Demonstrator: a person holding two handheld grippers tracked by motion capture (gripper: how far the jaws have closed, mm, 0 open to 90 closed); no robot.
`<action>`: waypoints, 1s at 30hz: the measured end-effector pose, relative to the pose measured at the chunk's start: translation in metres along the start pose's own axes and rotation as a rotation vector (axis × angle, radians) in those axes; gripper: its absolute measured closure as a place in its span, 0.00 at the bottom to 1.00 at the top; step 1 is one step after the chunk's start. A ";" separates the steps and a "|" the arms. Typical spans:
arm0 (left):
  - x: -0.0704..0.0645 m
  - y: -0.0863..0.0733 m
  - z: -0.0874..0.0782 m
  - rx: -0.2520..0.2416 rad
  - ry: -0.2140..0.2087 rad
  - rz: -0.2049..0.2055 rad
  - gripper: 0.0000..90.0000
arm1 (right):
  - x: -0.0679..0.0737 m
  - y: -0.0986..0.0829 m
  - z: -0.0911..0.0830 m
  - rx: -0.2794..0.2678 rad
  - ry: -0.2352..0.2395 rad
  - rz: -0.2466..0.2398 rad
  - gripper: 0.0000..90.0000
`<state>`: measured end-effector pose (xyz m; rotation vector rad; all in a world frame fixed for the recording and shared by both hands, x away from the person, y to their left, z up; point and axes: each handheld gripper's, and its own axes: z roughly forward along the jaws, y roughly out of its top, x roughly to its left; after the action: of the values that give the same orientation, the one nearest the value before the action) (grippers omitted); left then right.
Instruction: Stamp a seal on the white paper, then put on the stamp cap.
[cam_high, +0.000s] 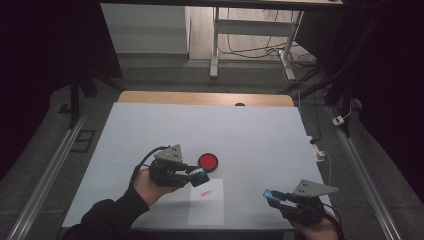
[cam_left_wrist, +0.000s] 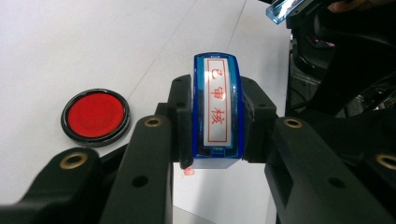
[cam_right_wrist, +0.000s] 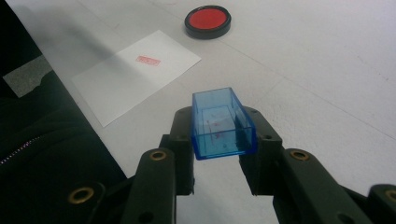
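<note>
already stamped, judging by the red mark (cam_right_wrist: 148, 60) on the paper (cam_high: 206, 202). left tongs (cam_left_wrist: 216, 116) clenched on the blue stamp (cam_left_wrist: 217, 109), just above the paper's far edge beside the ink pad (cam_high: 208, 161). right tongs (cam_right_wrist: 223, 128) grasping the clear blue cap (cam_right_wrist: 223, 123), well apart. next, probably: bringing cap to stamp, lined up squarely.

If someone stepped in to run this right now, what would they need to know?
Left gripper: shut on the blue stamp, held above the paper.
Right gripper: shut on the stamp's clear blue cap, off to the side.
Ink pad: open on the table beside the paper.
Done: one red imprint is on the paper.
Left, probably: put the cap back on the stamp and set it down.
</note>
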<state>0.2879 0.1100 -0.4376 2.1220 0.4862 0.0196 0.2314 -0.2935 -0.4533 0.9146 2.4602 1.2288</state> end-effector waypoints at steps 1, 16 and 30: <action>0.000 0.000 0.000 -0.001 0.000 0.001 0.78 | 0.000 0.000 0.000 0.000 0.000 0.000 0.75; -0.003 -0.002 0.002 -0.012 -0.004 0.023 0.78 | 0.001 0.001 -0.003 -0.033 0.008 0.008 0.75; -0.002 -0.002 0.003 -0.016 0.005 0.050 0.78 | 0.004 0.006 -0.002 -0.058 0.053 0.005 0.75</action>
<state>0.2862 0.1081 -0.4400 2.1184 0.4348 0.0567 0.2296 -0.2892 -0.4476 0.8841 2.4499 1.3354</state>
